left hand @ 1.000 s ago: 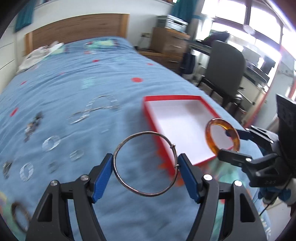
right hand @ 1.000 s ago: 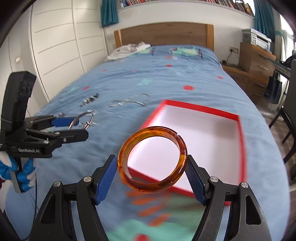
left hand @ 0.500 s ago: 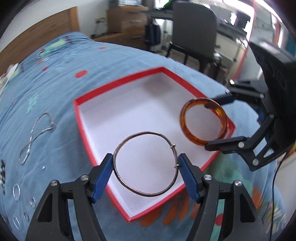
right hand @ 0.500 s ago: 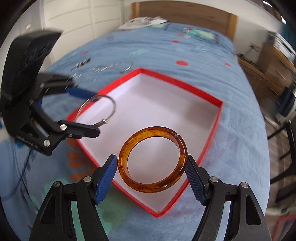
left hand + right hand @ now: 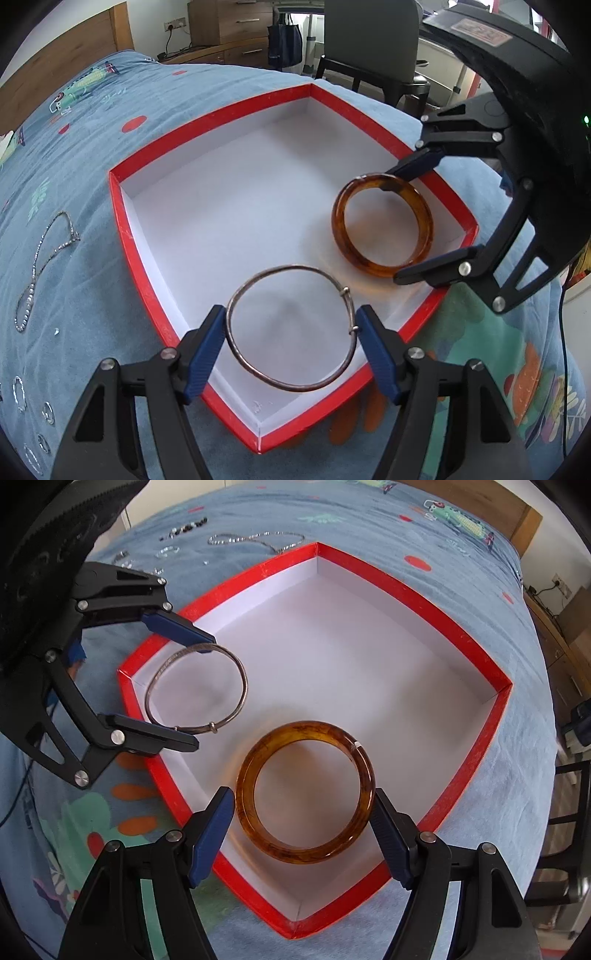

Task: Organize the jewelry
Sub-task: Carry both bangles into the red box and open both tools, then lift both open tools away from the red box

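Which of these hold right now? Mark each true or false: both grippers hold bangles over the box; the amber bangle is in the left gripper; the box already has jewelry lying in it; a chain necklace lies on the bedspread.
1. Both grippers hold bangles over the red box: true.
2. The amber bangle is in the left gripper: false; the right gripper holds it, the left holds the thin metal bangle.
3. Jewelry already lies in the box: false; nothing lies inside.
4. A chain necklace lies on the bedspread: true.
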Demonstrator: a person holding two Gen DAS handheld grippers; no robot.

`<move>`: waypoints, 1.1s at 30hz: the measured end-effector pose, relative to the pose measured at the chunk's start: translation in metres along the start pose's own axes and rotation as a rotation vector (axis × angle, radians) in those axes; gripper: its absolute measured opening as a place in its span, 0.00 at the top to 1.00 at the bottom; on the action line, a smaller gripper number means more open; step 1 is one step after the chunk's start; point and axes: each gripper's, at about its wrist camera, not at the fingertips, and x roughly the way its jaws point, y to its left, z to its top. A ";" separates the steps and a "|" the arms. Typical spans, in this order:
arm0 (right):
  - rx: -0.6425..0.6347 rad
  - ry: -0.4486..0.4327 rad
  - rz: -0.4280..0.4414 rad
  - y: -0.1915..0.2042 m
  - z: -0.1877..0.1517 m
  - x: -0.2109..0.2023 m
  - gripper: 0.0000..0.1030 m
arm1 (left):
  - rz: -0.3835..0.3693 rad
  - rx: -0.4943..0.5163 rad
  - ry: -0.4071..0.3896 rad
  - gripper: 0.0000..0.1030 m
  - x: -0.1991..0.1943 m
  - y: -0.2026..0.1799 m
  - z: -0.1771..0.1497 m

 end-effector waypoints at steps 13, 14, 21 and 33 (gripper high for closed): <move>-0.005 -0.025 -0.060 0.005 -0.008 -0.034 0.20 | -0.041 -0.069 0.014 0.30 -0.006 0.008 0.010; 0.003 -0.029 -0.064 0.006 -0.011 -0.039 0.20 | -0.041 -0.080 0.008 0.30 -0.009 0.008 0.010; 0.128 -0.122 -0.112 0.008 -0.038 -0.090 0.20 | -0.049 -0.148 -0.132 0.30 -0.071 0.001 0.002; 0.211 -0.377 -0.038 0.112 -0.022 -0.135 0.20 | 0.177 -0.503 -0.271 0.30 -0.204 0.057 -0.140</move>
